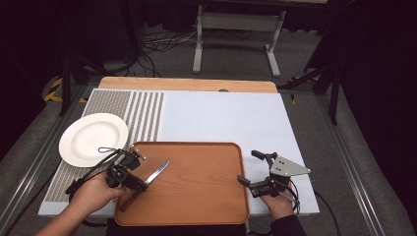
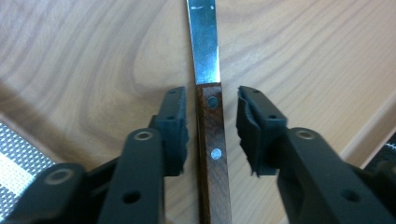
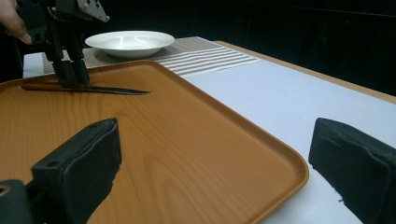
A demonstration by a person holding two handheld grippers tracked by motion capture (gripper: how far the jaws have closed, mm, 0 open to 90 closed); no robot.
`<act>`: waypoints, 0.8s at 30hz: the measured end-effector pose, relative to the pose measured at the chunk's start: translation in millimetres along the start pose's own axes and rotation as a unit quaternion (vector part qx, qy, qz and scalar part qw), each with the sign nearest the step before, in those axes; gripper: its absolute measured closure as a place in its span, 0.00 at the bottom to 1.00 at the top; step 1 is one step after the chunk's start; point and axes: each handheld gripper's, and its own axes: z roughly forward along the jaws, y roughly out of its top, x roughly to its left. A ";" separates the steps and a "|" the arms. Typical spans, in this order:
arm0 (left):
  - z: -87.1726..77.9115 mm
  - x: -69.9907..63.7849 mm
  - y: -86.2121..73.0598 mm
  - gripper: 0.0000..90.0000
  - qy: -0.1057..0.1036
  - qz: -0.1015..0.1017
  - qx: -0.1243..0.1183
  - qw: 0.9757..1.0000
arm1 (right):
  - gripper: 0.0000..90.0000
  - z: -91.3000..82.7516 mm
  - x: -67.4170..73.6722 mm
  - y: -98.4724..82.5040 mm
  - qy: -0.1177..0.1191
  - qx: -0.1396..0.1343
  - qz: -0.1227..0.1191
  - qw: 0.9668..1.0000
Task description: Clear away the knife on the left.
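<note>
Lying in tray (image 1: 206, 196) — knife (image 1: 147, 183); left gripper (image 2: 212, 130) astride, unclosed.

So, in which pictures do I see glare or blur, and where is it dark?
Left gripper view: sharp, with glare on the knife blade. Right gripper view: near jaws blurred, soft shine on the tray, plate bright against a black background. High view: table evenly lit, surroundings dark.

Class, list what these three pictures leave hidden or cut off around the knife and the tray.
- Knife tip: cut off by the left gripper view's top edge.
- Knife handle end: hidden behind the left gripper in the high view.
- Tray near edge: cut off at the right gripper view's bottom.
</note>
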 end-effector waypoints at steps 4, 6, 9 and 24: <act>-4.0 1.2 -0.4 0.53 -0.001 0.010 -0.020 1.000 | 0.03 0.3 0.0 0.0 0.001 -0.001 0.000 1.000; -6.2 1.2 -0.8 0.44 -0.004 0.018 -0.035 0.999 | 0.03 0.0 0.0 0.1 0.000 0.000 -0.001 1.000; -10.7 0.1 -1.3 0.36 0.001 0.042 -0.054 0.998 | 0.03 -0.1 -0.1 0.1 0.000 -0.001 -0.001 1.000; -26.0 -21.3 -3.5 0.43 0.038 0.212 -0.124 0.969 | 0.03 0.9 0.4 -0.1 0.001 -0.001 0.000 1.000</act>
